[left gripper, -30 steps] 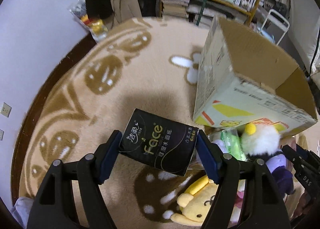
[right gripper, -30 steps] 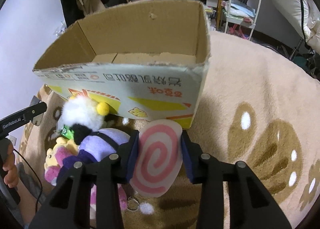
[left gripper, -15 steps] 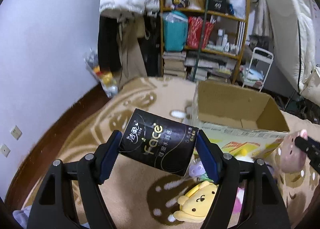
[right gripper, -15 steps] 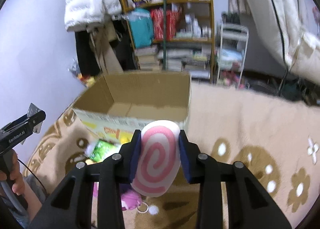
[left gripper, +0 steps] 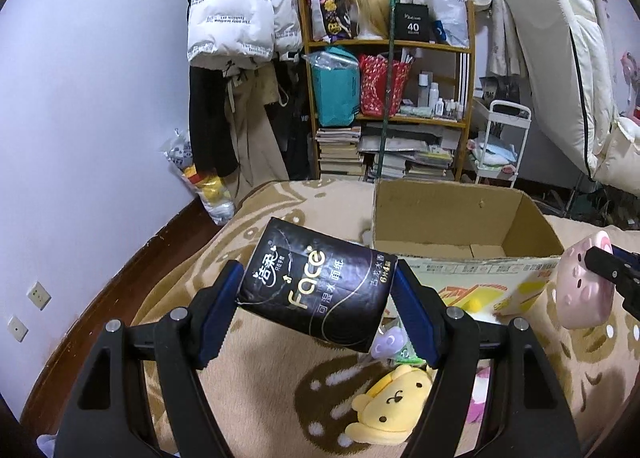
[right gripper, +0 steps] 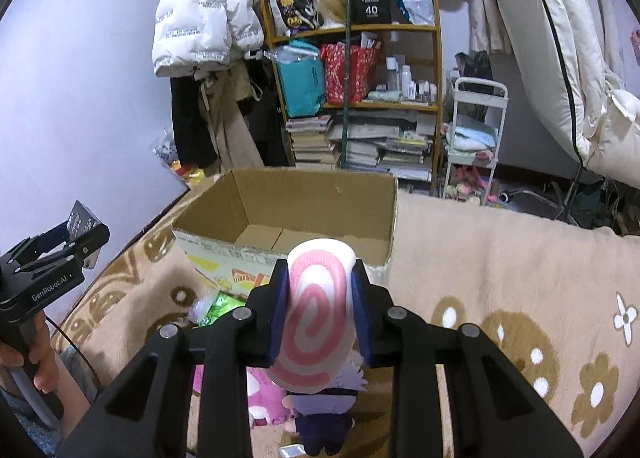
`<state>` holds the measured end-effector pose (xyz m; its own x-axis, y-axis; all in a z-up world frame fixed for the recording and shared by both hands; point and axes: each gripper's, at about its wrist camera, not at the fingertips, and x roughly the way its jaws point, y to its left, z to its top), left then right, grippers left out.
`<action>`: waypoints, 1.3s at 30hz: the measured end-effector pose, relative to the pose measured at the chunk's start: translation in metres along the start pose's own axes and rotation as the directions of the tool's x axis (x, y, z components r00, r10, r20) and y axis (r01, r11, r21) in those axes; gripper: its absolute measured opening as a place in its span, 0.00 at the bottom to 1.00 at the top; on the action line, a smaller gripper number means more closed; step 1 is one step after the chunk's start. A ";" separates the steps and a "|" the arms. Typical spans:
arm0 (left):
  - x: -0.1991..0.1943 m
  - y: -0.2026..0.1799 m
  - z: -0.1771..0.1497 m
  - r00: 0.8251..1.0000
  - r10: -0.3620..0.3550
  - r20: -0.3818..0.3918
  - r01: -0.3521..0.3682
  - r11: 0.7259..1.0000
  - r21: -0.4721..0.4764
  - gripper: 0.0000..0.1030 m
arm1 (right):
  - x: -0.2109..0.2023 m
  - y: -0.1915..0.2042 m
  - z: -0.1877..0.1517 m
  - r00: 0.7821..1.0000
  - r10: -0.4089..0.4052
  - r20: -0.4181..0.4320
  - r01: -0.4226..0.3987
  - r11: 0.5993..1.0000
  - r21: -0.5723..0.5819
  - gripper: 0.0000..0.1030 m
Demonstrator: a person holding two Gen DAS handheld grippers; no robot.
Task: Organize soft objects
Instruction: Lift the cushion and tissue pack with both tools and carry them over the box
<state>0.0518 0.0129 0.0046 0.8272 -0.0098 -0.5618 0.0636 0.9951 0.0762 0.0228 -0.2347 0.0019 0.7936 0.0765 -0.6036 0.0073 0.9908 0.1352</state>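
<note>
- One open cardboard box (right gripper: 316,206)
- One black tissue pack (left gripper: 316,290)
- One pink-swirl plush (right gripper: 316,314)
- One yellow plush (left gripper: 390,410)
- One purple-haired doll (right gripper: 324,410)
- One pink plush (right gripper: 262,398) on the rug
- One green packet (right gripper: 218,308)
- Two tongs: left (left gripper: 316,308), right (right gripper: 318,318)

Beige rug (right gripper: 500,258) w/ brown flower pattern carries an open cardboard box (right gripper: 312,198) toward its far edge; plush toys (left gripper: 392,402) heaped just in front.
</note>
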 end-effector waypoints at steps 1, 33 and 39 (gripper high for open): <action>-0.002 0.000 -0.001 1.000 0.000 0.006 0.000 1.000 0.000 0.71 | -0.001 0.000 0.001 1.000 -0.001 0.013 0.001 1.000 0.003 0.30; 0.048 -0.046 0.101 0.985 -0.099 0.138 0.096 0.995 0.026 0.71 | 0.021 -0.014 0.105 0.976 0.040 0.212 -0.040 0.999 -0.004 0.31; 0.075 -0.054 0.086 0.990 -0.111 0.089 0.108 0.993 0.044 0.71 | 0.051 -0.020 0.097 0.988 0.039 0.150 -0.041 0.999 0.013 0.32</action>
<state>0.1582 -0.0498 0.0291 0.8613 -0.1291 -0.4913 0.1766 0.9830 0.0512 0.1225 -0.2611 0.0445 0.8754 0.0974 -0.4734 -0.0175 0.9852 0.1704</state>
